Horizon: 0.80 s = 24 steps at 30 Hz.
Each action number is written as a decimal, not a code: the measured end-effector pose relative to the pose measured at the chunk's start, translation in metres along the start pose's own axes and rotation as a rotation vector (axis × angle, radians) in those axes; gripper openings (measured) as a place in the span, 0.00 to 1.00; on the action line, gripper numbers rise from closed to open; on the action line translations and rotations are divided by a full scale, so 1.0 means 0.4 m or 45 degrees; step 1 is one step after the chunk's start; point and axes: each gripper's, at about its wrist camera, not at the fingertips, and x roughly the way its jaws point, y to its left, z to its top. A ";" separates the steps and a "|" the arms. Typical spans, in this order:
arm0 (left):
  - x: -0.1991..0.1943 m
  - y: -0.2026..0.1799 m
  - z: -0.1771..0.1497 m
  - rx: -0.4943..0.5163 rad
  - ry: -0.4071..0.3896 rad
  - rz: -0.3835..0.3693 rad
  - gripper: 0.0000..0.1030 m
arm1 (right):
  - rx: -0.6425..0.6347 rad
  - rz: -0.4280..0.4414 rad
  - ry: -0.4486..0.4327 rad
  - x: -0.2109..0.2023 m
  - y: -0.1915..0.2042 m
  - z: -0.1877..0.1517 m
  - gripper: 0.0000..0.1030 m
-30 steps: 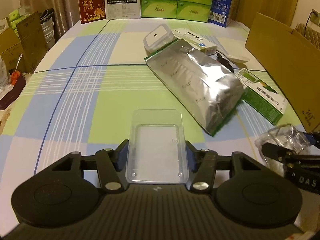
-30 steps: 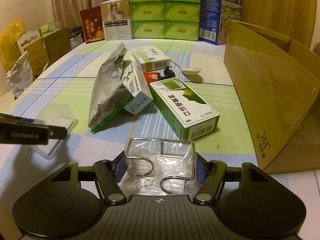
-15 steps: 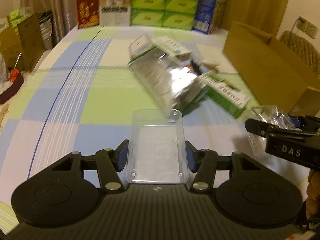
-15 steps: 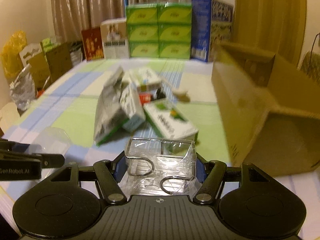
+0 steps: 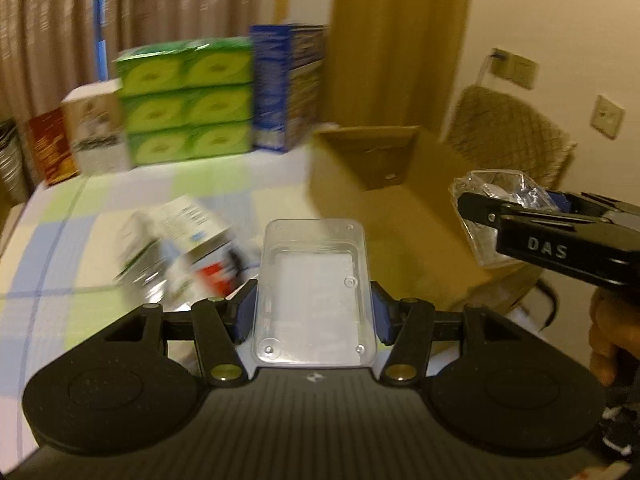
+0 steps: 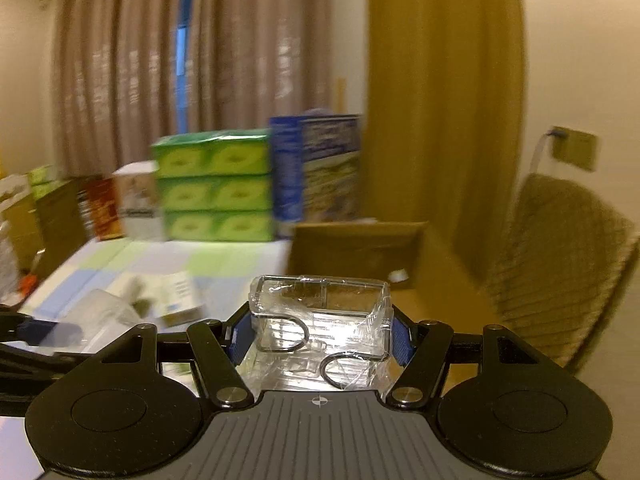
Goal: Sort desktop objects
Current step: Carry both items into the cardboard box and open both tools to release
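Observation:
My left gripper is shut on a clear plastic tray, held flat above the table. My right gripper is shut on a clear wrapped packet with metal hooks. In the left wrist view the right gripper comes in from the right, its packet above the open cardboard box. In the right wrist view that box lies just ahead, and the left gripper's tray shows blurred at lower left. Blurred cartons and a foil bag lie on the checked tablecloth.
Green tissue boxes, a blue carton and smaller boxes line the table's far edge before curtains. A woven chair stands right of the cardboard box. A hand holds the right gripper.
Both grippers have risen and swung right toward the cardboard box, each still holding its item. The pile of cartons has slid low and left in both views.

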 end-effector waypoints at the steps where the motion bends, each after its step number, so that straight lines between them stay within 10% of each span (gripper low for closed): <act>1: 0.016 -0.025 0.016 0.008 -0.003 -0.023 0.50 | 0.006 -0.020 0.003 0.004 -0.030 0.006 0.61; 13: 0.215 -0.219 0.098 0.073 0.030 -0.212 0.50 | 0.073 -0.088 0.138 0.113 -0.236 -0.031 0.61; 24: 0.274 -0.178 0.109 0.014 -0.002 -0.222 0.60 | 0.063 -0.081 0.173 0.152 -0.246 -0.067 0.61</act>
